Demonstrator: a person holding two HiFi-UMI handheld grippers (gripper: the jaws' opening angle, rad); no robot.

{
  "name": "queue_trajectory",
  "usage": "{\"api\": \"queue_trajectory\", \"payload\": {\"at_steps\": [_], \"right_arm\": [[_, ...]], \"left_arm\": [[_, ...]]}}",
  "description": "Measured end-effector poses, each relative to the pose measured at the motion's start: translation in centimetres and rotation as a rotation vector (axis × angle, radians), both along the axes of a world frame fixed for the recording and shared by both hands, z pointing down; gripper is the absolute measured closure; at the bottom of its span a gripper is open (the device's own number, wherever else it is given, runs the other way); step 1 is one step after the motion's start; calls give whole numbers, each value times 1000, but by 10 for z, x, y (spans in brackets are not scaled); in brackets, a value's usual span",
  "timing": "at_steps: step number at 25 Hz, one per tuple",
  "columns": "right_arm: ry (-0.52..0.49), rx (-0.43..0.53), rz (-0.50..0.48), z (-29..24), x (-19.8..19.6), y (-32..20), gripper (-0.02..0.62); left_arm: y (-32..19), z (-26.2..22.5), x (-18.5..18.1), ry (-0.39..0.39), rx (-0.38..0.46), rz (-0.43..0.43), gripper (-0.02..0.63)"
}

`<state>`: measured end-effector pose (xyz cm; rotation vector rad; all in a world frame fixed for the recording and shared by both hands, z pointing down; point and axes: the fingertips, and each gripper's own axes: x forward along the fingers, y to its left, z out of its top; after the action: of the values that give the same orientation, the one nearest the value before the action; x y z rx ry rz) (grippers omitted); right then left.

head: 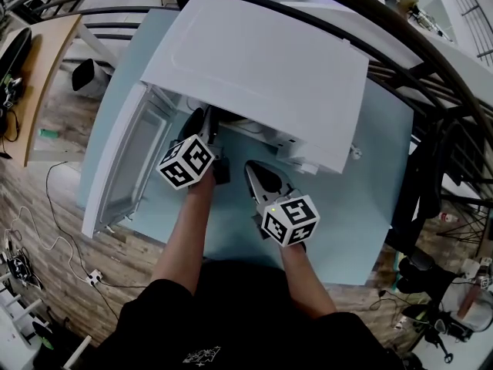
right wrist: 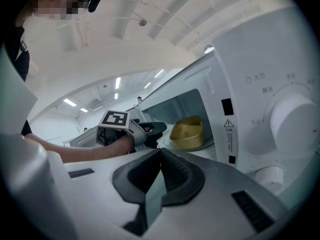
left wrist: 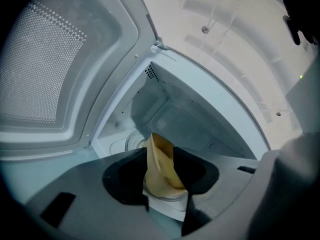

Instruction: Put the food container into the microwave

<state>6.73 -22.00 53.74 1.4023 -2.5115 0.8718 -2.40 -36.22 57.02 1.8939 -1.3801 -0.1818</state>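
Pale blue tabletop (head: pixel 370 206) carries the microwave (head: pixel 254 68), its door (head: pixel 127 160) wide open. In the head view the left claw (head: pixel 202 123) is at its mouth.

Left gripper view: jaws spread, with the yellow food container (left wrist: pixel 162 166) between them, unpinched.

Right gripper view: the right claw (right wrist: pixel 159 156) is pressed together and empty, and the container sits inside the microwave.

Placing looks done. Next, back out without nudging it.

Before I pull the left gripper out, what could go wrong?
The container lies right in line with the left gripper's open jaws; a crooked pull-back could snag its rim and tip it. The door stands wide open beside that arm, so a sideways swing could knock it.
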Motion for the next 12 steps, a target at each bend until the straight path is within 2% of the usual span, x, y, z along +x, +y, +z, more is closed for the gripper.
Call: {"api": "queue_trajectory", "payload": {"at_steps": [12], "right_arm": [[-7, 35, 20, -18, -5, 14, 589]], "left_arm": [[33, -16, -7, -25, 9, 35, 467]]}}
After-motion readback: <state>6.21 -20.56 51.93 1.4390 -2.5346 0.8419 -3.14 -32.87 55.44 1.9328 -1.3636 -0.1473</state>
